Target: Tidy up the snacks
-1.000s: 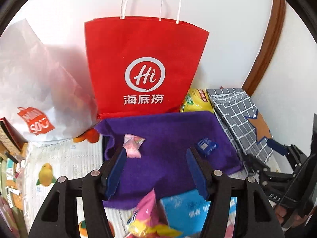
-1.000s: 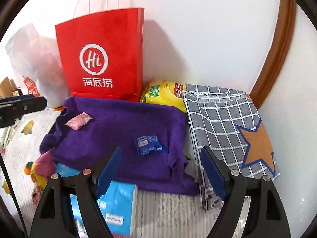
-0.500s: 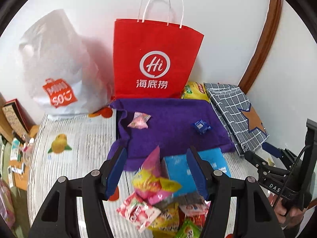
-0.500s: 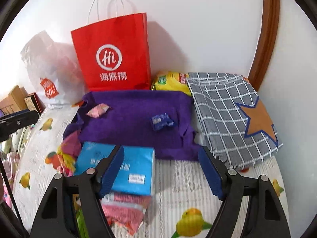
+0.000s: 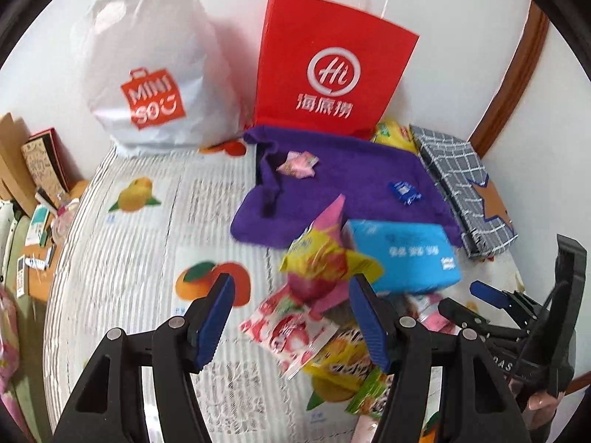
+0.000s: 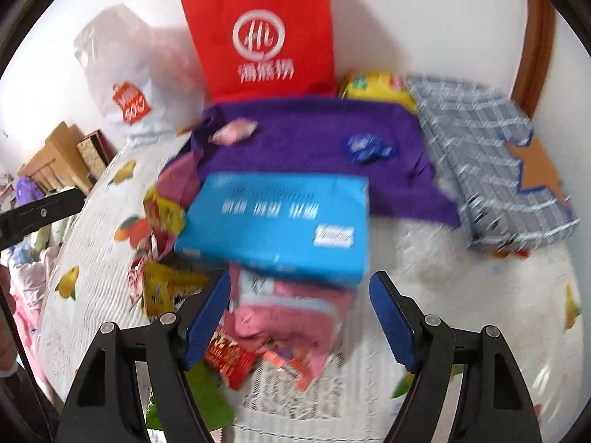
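Both grippers have drawn back from the purple fleece cloth (image 5: 340, 181), so the heap of crinkly snack packets (image 5: 314, 317) and the blue rectangular tissue pack (image 6: 280, 221) now fill the foreground on the fruit-printed white bedspread (image 5: 147, 243). Left gripper (image 5: 290, 319) hangs with jaws apart over a red-and-white packet, gripping nothing, and right gripper (image 6: 297, 319) likewise stands apart above a pink packet (image 6: 291, 317). One pink wrapped sweet (image 5: 297, 164) and one small blue wrapper (image 5: 404, 192) lie on the cloth before a red paper bag (image 5: 328, 62).
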Available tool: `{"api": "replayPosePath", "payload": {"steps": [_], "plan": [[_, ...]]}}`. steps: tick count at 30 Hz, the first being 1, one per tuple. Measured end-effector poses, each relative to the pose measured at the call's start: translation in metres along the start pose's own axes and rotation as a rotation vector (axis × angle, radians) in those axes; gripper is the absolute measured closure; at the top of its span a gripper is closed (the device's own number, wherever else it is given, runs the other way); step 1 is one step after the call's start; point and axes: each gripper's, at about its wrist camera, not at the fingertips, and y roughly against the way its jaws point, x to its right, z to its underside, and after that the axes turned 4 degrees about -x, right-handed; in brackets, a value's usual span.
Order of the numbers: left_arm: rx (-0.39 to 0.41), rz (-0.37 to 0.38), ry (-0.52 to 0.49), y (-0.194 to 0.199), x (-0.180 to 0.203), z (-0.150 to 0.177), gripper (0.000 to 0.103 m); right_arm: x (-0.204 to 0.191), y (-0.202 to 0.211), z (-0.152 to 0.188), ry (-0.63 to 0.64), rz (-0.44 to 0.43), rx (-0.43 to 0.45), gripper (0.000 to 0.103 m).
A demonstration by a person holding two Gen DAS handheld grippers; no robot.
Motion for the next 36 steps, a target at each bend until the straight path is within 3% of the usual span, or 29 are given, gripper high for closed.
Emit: {"api": "replayPosePath", "payload": {"steps": [4,9,21,26,36], "plan": [[-0.025,0.000,0.010,-0.009,-0.007,0.007,0.041,0.001,-0.019,0.003,-0.038,-0.034,-0.047,0.025],[-0.037,-0.003,0.011,-0.015,-0.011,0.011,0.041,0.000,-0.041,0.012,-0.034,-0.014,-0.089,0.022],[-0.066,0.029,0.001,-0.033,-0.005,0.017,0.041,0.000,-0.046,0.024,0.019,-0.052,-0.115,0.023],[-0.072,0.038,-0.019,-0.037,-0.003,0.021,0.041,0.005,-0.036,0.025,0.002,-0.047,-0.077,0.034],[-0.067,0.051,-0.021,-0.038,-0.009,0.028,0.041,0.024,-0.003,0.030,-0.062,-0.041,0.013,0.035]]}}
